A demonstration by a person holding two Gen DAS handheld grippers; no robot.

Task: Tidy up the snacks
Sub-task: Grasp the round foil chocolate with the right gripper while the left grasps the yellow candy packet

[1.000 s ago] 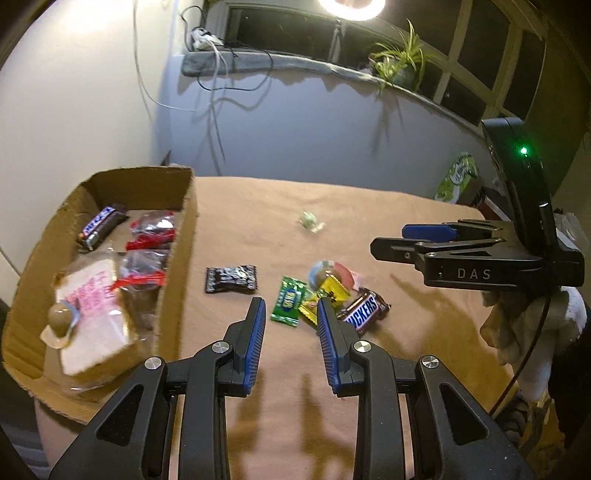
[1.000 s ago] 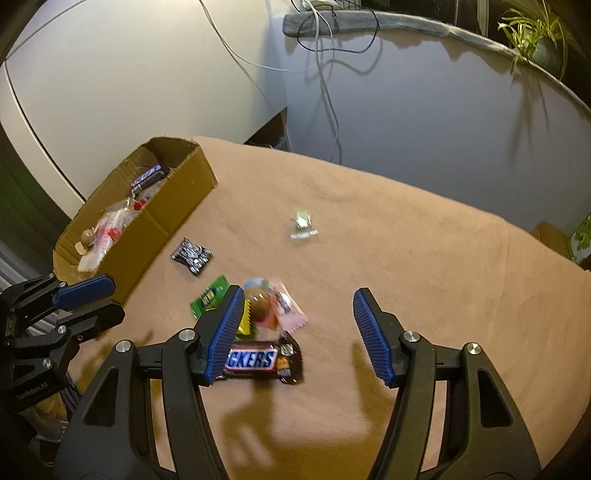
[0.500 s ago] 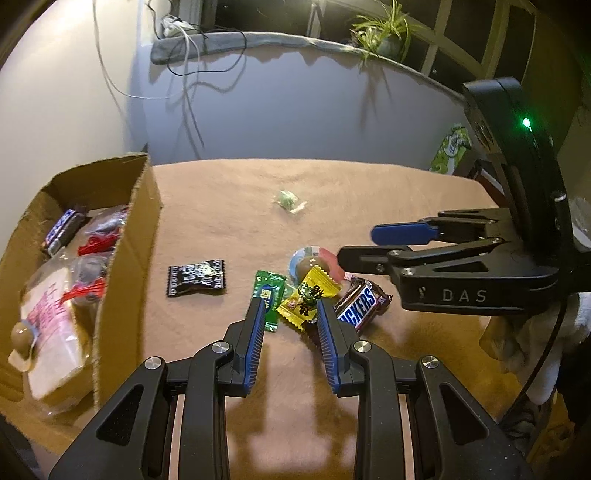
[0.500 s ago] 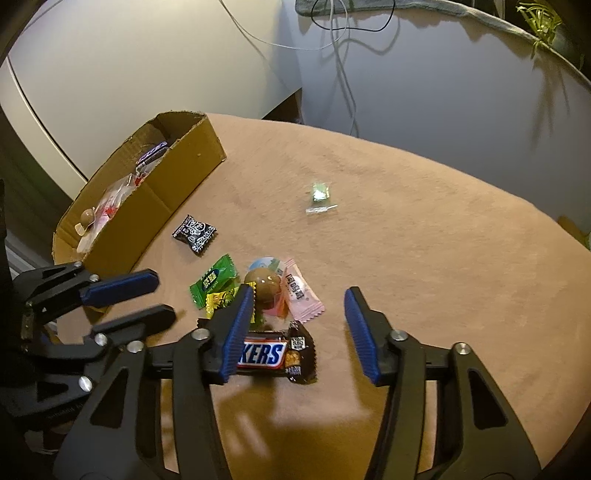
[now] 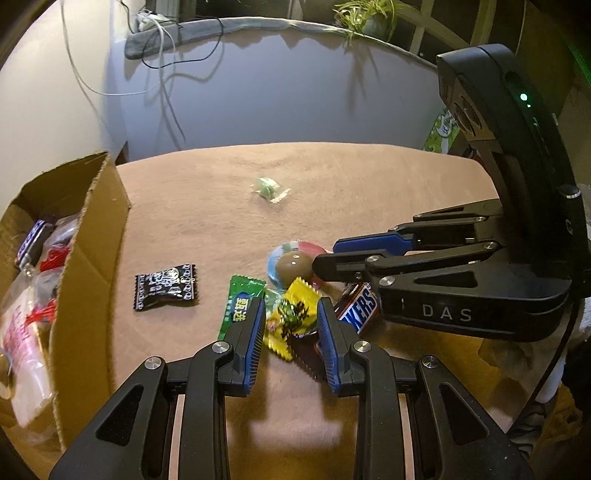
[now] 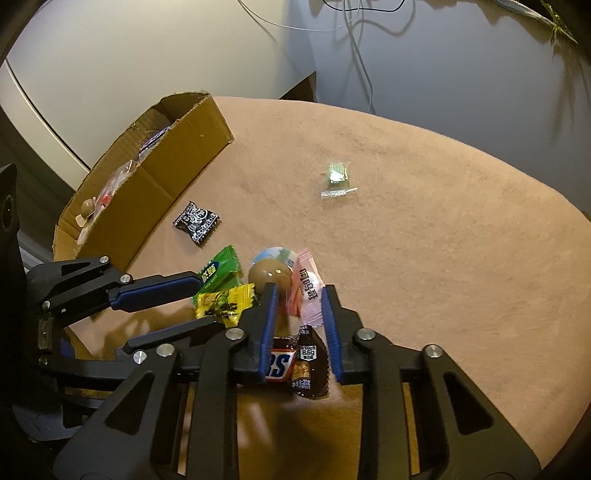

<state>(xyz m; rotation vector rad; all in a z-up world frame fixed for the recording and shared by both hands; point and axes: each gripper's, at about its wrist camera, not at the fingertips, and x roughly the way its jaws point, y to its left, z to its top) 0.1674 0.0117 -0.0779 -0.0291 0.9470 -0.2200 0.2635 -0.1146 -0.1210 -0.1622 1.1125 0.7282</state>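
Note:
A pile of snacks lies on the tan table: a yellow candy [image 5: 293,317], a green candy [image 5: 240,306], a Snickers bar [image 5: 360,308], a round chocolate ball [image 5: 293,264] and a pink packet [image 6: 308,288]. My left gripper [image 5: 291,319] is open, its jaws on either side of the yellow candy. My right gripper [image 6: 299,306] is open and narrowed around the pink packet, above the Snickers bar [image 6: 295,363]. A black candy [image 5: 165,286] and a small green candy [image 5: 267,188] lie apart. The cardboard box [image 5: 88,258] holds several snacks.
The box stands at the table's left edge, also in the right wrist view [image 6: 155,184]. A grey wall with hanging cables [image 5: 162,85] is behind the table. A potted plant [image 5: 365,18] sits on the ledge. The two grippers are close together over the pile.
Both grippers have moved forward and down onto the snack pile. The right gripper's jaws have narrowed a lot. The left gripper now straddles the yellow candy.

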